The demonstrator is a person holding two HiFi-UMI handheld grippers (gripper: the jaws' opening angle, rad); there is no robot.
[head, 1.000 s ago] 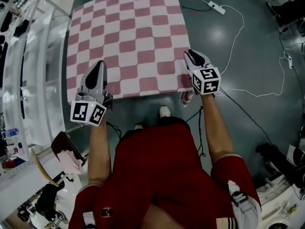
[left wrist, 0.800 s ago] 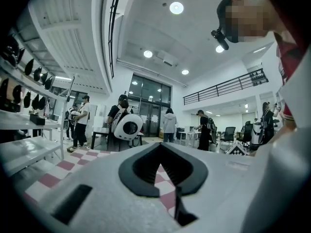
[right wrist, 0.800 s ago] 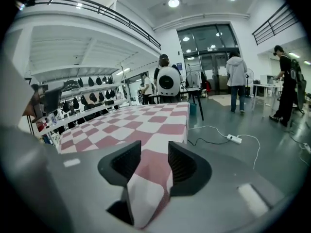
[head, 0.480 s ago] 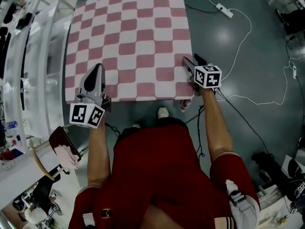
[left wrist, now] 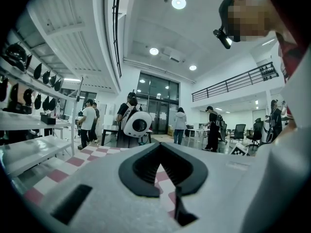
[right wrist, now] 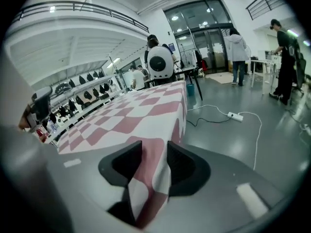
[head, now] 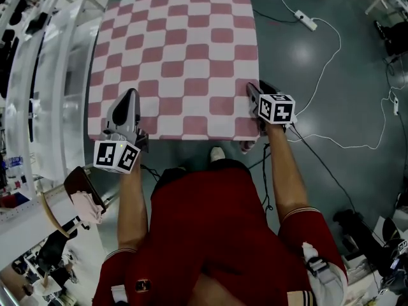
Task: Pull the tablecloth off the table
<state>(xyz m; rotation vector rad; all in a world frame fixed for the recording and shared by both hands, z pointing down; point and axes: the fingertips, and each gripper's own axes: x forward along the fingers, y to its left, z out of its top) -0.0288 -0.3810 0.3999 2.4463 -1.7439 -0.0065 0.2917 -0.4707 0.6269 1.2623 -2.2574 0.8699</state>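
Note:
A pink-and-white checked tablecloth (head: 178, 56) covers a long table in front of me. My left gripper (head: 131, 95) lies on the cloth's near left corner. Its jaw tips meet in the left gripper view (left wrist: 160, 147), with checked cloth (left wrist: 163, 176) caught in the gap behind them. My right gripper (head: 255, 89) is at the near right corner. In the right gripper view its jaws (right wrist: 154, 159) are closing, with the hanging corner fold of the cloth (right wrist: 150, 178) standing between the two pads.
White shelving (head: 38, 75) runs along the table's left side. A power strip (head: 308, 21) and white cable (head: 331, 40) lie on the grey floor to the right. My shoes (head: 218, 152) stand at the table's near edge. Several people stand beyond the table (left wrist: 131, 115).
My right gripper has shifted slightly along the near right corner and its jaws now straddle the cloth's fold. The left gripper has stayed on its corner.

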